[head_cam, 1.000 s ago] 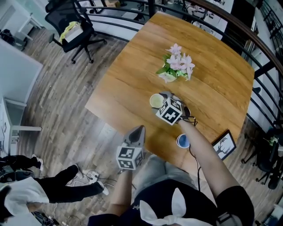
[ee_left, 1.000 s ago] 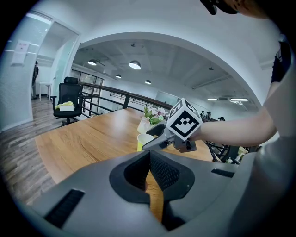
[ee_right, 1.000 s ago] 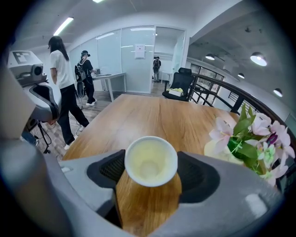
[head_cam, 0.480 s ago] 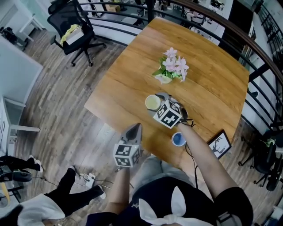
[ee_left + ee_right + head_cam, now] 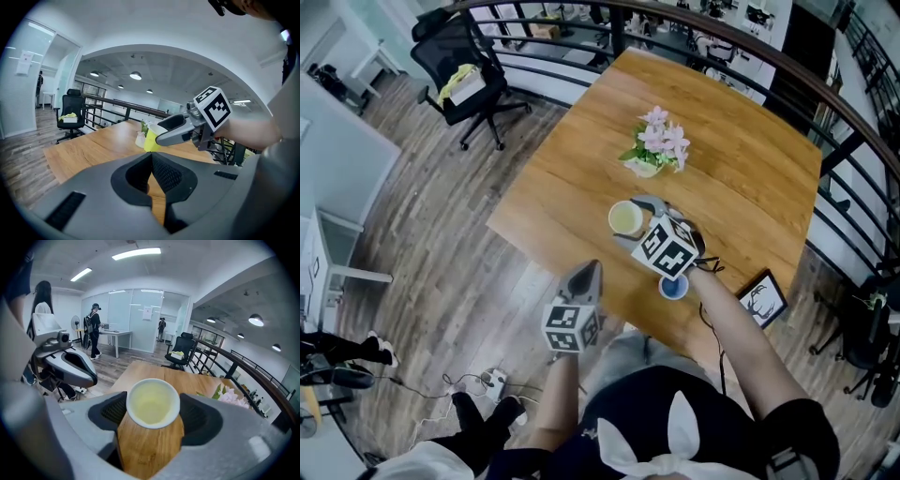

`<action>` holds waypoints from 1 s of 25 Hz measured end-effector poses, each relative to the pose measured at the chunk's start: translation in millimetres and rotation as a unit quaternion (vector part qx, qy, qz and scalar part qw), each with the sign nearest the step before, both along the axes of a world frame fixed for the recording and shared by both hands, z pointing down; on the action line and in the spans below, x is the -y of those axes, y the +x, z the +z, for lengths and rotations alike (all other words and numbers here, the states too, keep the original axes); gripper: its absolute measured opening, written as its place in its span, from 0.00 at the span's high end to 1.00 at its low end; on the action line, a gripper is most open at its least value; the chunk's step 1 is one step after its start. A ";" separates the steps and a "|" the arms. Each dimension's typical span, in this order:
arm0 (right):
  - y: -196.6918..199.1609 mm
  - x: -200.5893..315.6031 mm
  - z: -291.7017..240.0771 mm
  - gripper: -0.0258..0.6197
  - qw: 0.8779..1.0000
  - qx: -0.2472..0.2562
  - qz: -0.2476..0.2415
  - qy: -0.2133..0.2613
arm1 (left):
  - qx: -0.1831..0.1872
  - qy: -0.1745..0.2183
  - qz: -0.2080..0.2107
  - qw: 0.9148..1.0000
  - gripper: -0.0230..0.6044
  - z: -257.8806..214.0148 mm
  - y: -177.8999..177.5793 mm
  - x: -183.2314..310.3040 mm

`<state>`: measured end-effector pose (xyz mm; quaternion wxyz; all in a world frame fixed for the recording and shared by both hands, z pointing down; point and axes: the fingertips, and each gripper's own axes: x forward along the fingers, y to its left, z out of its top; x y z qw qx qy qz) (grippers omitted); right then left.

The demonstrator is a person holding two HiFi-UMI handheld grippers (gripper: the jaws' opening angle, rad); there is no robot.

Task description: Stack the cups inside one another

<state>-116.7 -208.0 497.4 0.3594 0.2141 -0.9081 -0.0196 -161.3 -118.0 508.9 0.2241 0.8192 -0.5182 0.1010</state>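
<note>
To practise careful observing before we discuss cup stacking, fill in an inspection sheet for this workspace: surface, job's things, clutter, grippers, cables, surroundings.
Surface: wooden table, no spills seen.
Job's things: yellow-green cup and blue cup, both upright, apart, not yet stacked.
Clutter: flower pot; picture frame near the table's corner.
Grippers: right gripper has its jaws either side of the yellow-green cup, contact unclear; left gripper is shut, empty, held off the table's near edge.
Cables: black cable at the right wrist; power strip with leads on the floor.
Surroundings: office chair, railing, people standing beyond.
</note>
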 end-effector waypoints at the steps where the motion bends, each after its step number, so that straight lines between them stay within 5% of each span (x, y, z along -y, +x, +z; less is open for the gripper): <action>1: 2.1 -5.4 -6.3 0.42 1.000 0.003 -0.001 0.004 | 0.001 0.002 0.000 1.000 0.94 -3.3 0.9 -3.2; 25: 83.3 -110.9 -48.9 0.42 0.997 0.076 0.017 0.007 | 0.020 -0.005 -0.013 1.000 0.94 -16.3 21.3 -65.0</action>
